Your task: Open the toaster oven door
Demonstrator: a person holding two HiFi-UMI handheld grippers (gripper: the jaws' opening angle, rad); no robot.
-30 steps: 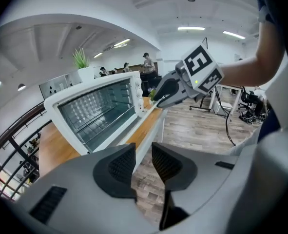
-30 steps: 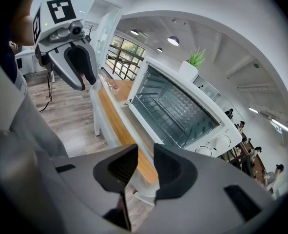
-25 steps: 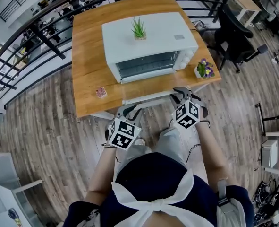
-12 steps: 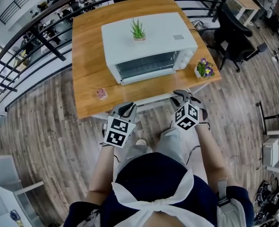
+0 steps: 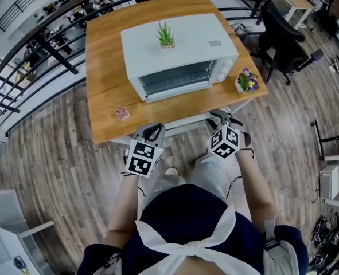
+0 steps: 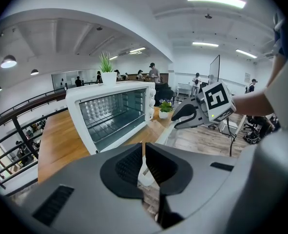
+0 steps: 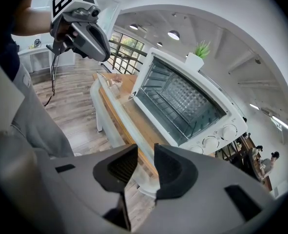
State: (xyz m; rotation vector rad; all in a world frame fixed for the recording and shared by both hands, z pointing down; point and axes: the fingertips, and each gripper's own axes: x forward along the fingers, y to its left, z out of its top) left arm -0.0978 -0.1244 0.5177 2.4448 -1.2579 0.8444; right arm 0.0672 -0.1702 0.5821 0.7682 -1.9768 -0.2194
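A white toaster oven (image 5: 180, 56) stands on the wooden table (image 5: 106, 67), its glass door (image 5: 175, 79) shut and facing me. Both grippers hang below the table's front edge, apart from the oven. My left gripper (image 5: 152, 132) is closing: in the left gripper view (image 6: 144, 147) its jaws are almost together with nothing between them. My right gripper (image 5: 219, 118) is open and empty, and in the right gripper view (image 7: 146, 152) a clear gap shows between its pads. Each gripper view shows the oven (image 6: 112, 116) (image 7: 182, 101) ahead, beyond the table edge.
A small green plant (image 5: 167, 36) sits on top of the oven. A pot of purple flowers (image 5: 246, 82) stands at the table's right front corner, and a small pink object (image 5: 122, 113) lies front left. A black railing runs behind the table, with an office chair (image 5: 289, 44) to the right.
The left gripper's jaws have drawn together and it has shifted slightly left and up. The right gripper has barely moved.
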